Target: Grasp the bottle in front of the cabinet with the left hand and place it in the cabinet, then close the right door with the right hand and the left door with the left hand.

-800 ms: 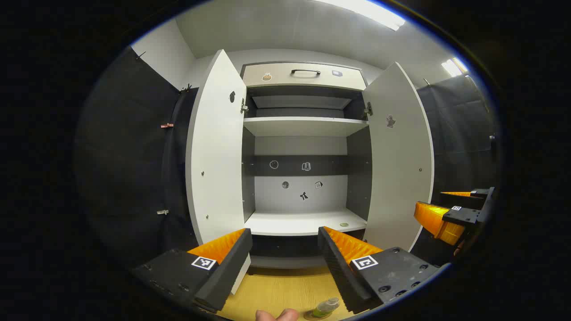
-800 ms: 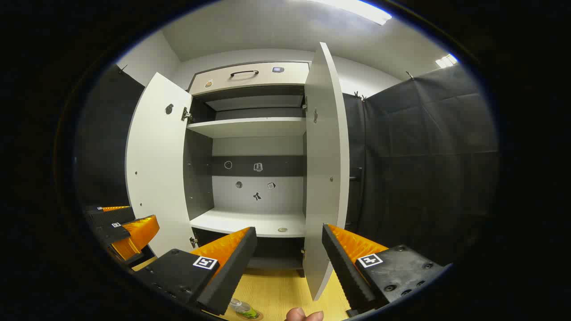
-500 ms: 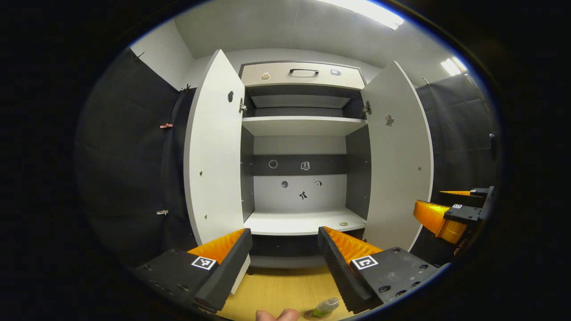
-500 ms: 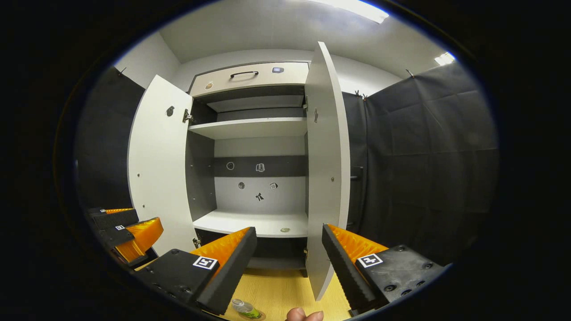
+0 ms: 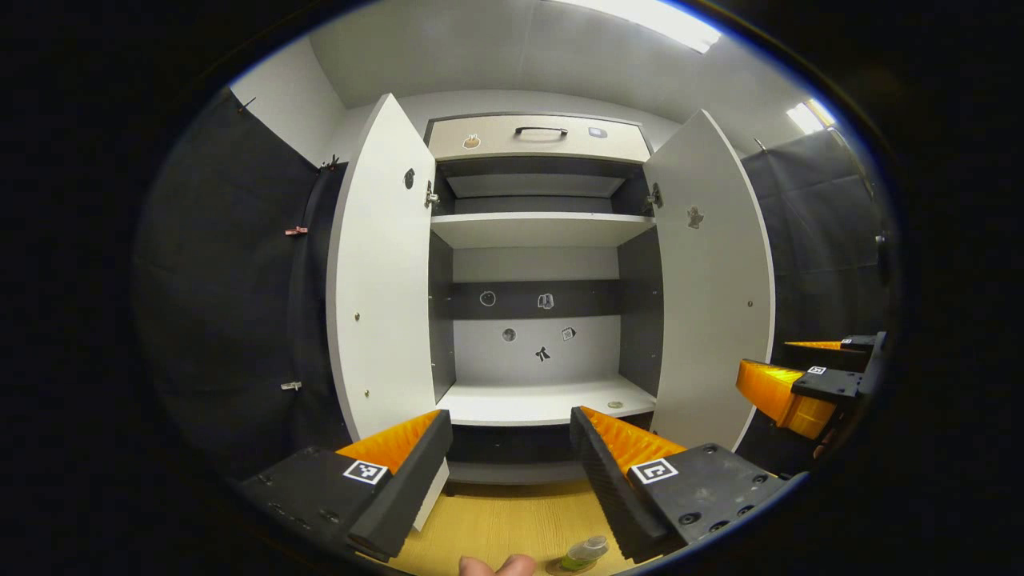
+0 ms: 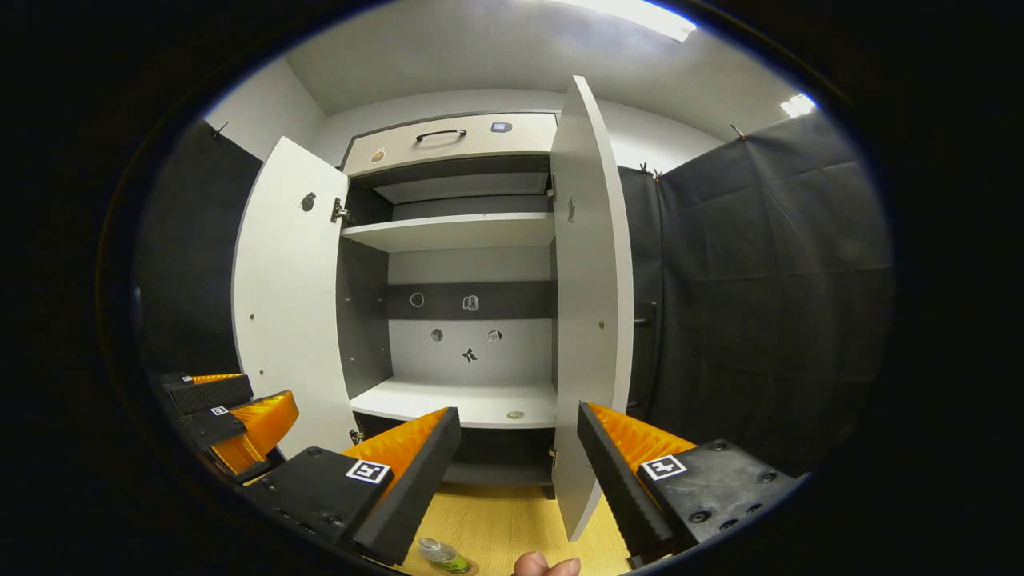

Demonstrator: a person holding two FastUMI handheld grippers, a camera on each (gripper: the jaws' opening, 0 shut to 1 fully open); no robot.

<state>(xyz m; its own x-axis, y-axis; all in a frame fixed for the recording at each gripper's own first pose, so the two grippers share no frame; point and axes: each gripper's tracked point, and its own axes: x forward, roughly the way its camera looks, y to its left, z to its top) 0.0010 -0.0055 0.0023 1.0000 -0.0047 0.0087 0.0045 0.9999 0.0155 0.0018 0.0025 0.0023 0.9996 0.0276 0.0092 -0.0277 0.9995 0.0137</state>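
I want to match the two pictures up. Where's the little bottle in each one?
Left gripper view: the bottle lies at the bottom edge, on the wooden surface, right of centre.
Right gripper view: the bottle is at the bottom edge, left of centre.
Shared landmark: the cabinet's bottom shelf.

We see a drawer (image 5: 538,138) with a dark handle (image 5: 541,130) and two stickers at the top, more small stickers (image 5: 544,353) on the back panel, a ceiling light (image 5: 648,18) overhead, black cloth (image 6: 760,296) hung at both sides, and a wooden floor (image 5: 504,524) below.
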